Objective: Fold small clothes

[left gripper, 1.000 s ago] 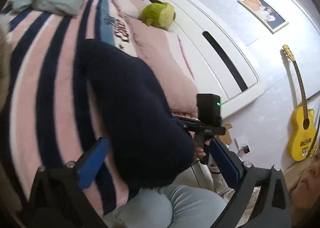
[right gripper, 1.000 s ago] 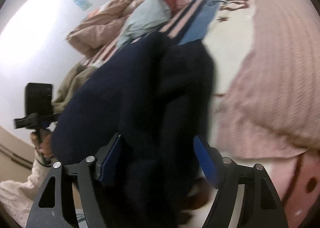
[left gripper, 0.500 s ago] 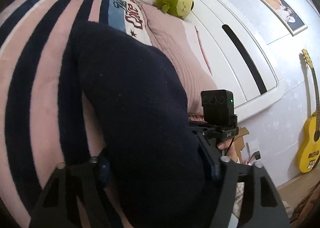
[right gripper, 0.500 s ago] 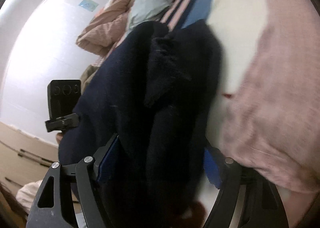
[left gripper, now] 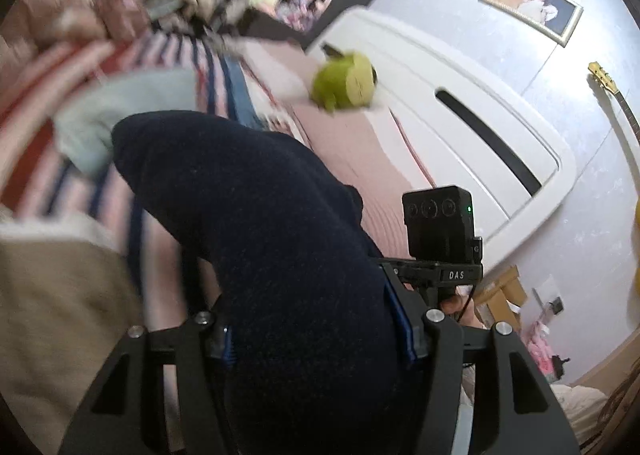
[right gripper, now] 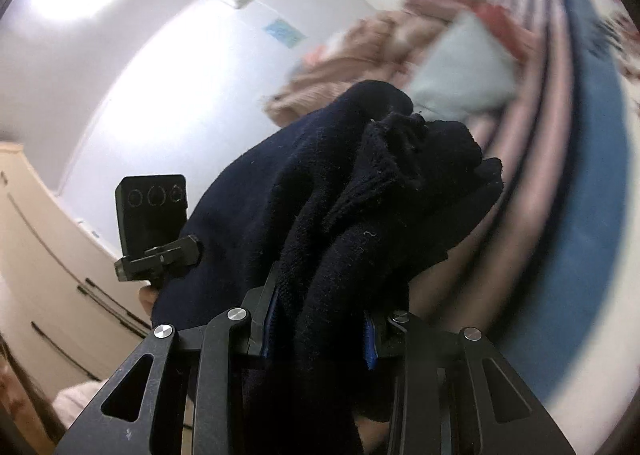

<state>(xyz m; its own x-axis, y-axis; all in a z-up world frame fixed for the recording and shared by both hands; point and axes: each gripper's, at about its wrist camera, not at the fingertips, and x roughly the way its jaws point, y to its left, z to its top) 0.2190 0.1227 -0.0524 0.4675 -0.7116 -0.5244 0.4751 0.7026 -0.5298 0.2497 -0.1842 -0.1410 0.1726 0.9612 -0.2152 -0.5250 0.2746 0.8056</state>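
Note:
A dark navy knit garment [left gripper: 260, 239] hangs between both grippers above the striped bed. My left gripper [left gripper: 316, 339] is shut on one end of it, the cloth bulging out between the blue pads. My right gripper [right gripper: 316, 335] is shut on the other end, where the garment [right gripper: 360, 207] bunches in thick folds. Each gripper's camera block shows in the other's view: the right one in the left wrist view [left gripper: 438, 231], the left one in the right wrist view [right gripper: 154, 219].
A pink, white and navy striped blanket [left gripper: 80, 67] covers the bed. A light blue cloth [left gripper: 120, 107], a tan cloth [left gripper: 52, 315], a pink pillow [left gripper: 360, 151] and a green plush toy [left gripper: 346, 81] lie on it. A white headboard [left gripper: 460, 103] stands behind.
Both grippers have closed tighter on the navy garment and lifted it off the bed. The views have tilted up towards the room.

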